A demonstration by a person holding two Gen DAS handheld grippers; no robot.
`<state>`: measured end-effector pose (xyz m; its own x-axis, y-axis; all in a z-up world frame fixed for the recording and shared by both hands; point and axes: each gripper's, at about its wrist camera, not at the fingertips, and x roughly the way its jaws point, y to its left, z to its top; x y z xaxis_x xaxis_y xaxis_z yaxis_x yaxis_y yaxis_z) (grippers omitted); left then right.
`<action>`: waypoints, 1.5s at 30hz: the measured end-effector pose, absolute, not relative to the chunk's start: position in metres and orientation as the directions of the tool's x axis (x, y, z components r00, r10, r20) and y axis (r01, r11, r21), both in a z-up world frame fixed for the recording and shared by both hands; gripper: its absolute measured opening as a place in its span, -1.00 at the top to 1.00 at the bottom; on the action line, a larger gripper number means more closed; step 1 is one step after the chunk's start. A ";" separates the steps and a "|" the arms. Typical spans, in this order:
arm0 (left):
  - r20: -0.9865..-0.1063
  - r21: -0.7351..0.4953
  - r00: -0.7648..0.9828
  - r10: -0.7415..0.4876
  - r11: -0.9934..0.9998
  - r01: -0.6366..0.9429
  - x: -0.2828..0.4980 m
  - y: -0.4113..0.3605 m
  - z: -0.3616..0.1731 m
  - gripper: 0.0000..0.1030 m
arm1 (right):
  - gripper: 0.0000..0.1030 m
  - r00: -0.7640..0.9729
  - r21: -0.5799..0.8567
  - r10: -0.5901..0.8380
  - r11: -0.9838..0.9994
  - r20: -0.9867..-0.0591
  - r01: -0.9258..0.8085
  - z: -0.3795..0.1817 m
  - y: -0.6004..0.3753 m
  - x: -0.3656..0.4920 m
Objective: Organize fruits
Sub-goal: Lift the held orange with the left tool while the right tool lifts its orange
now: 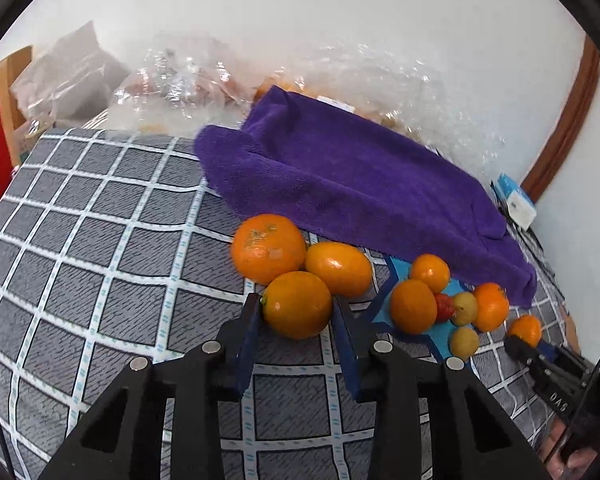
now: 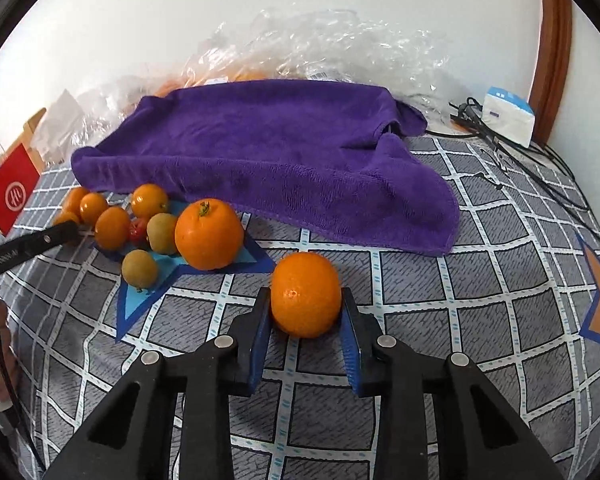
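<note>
Two grippers each clamp an orange: left gripper pinches a small orange just ahead of its pads, right gripper squeezes another orange; purple towel lies beyond both

Left wrist camera sits low over the checked cloth, looking forward between its own fingers toward the purple towel and white wall; right wrist camera rides equally low and close, facing the same towel from further right; both share the blue star mat with its fruit cluster.
</note>
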<state>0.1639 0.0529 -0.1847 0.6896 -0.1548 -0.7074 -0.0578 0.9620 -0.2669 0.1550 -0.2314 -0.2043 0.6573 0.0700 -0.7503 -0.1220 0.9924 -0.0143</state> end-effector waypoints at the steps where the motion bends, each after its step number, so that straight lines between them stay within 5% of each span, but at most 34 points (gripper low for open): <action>1: -0.704 -0.266 0.694 -0.149 0.962 -0.063 0.162 0.053 -0.184 0.35 | 0.37 0.658 -0.017 0.068 0.992 -0.750 -0.121 -0.204 -0.231 0.155; 45: -0.547 -0.303 0.828 -0.125 0.951 -0.056 0.133 0.060 -0.154 0.36 | 0.40 0.750 0.095 0.092 0.995 -0.655 -0.039 -0.190 -0.262 0.117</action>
<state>0.1333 0.0597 -0.1545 0.8277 -0.1254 -0.5469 -0.0562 0.9513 -0.3031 0.1170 -0.2621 -0.1901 0.7501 0.0916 -0.6549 -0.0389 0.9948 0.0945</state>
